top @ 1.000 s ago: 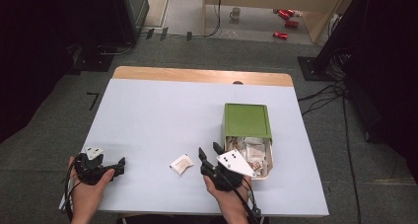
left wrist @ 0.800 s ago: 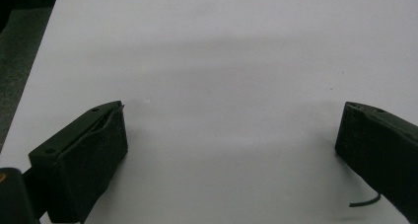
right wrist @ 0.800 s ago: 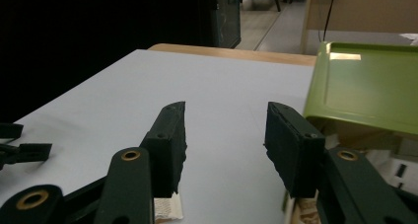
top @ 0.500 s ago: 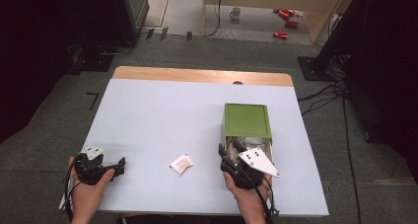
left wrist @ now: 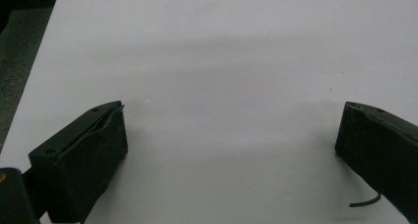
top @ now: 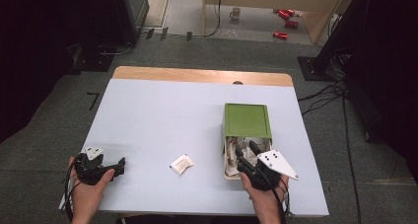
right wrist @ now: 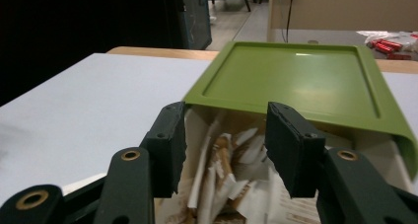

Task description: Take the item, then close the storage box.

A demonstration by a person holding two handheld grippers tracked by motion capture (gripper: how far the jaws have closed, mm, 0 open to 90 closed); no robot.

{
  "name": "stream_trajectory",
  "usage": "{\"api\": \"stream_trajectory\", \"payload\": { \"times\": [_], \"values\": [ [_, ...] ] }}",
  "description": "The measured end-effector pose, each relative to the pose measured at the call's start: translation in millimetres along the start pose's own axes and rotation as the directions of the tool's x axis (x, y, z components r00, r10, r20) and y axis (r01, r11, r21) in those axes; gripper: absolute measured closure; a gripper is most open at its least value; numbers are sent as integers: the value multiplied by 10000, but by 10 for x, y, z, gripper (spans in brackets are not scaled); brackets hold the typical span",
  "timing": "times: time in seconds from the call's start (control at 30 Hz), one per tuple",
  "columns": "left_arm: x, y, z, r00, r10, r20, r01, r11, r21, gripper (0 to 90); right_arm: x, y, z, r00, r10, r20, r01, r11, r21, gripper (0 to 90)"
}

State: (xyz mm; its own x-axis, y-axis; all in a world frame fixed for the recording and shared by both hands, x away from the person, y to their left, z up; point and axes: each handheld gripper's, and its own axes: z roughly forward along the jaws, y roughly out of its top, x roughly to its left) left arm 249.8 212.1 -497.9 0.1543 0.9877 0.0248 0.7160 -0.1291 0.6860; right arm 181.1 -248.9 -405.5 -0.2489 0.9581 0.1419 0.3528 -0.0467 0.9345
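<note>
Green-lidded box of paper packets, my right tool at its open mouth

Green plastic forms the flat, rimmed top of the box (top: 246,119), which lies on its side on the right half of the pale table (top: 162,115), its open end turned toward me and stuffed with crumpled white and brown paper packets (right wrist: 224,179); my right tool (top: 248,150) sits at that opening, jaws half parted with the packets showing between them, pressing on nothing I can make out; one loose white packet (top: 181,164) lies on the table well left of the box, and my left tool (top: 120,165) rests near the front left corner, jaws spread wide over bare table, released
</note>
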Motion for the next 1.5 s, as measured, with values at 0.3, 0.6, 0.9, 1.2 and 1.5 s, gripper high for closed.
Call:
{"api": "stream_trajectory", "payload": {
  "times": [0.3, 0.6, 0.9, 1.2, 1.5],
  "values": [
    [0, -1, 0, 10000, 4, -1, -4, 10000, -7, 0, -195, -42, -101, 9992, -70, 383, 70, 10000, -4, 503],
    [0, 0, 0, 10000, 0, 3, 0, 10000, -2, 0, -410, -142, -212, 9967, 168, 796, -171, 9998, 33, 502],
    [0, 0, 0, 10000, 3, 0, -3, 10000, -1, 0, -572, -316, -293, 9957, 391, 840, -410, 9989, 218, 495],
    [0, 0, 1, 10000, 1, 3, -1, 10000, 3, 0, -606, -499, -199, 9960, 273, 853, -326, 9975, 623, 572],
    [0, 0, 0, 10000, 1, 0, -1, 10000, 2, 0, -677, -555, -196, 9897, 912, 1106, -986, 9931, 633, 723]
  ]
}}
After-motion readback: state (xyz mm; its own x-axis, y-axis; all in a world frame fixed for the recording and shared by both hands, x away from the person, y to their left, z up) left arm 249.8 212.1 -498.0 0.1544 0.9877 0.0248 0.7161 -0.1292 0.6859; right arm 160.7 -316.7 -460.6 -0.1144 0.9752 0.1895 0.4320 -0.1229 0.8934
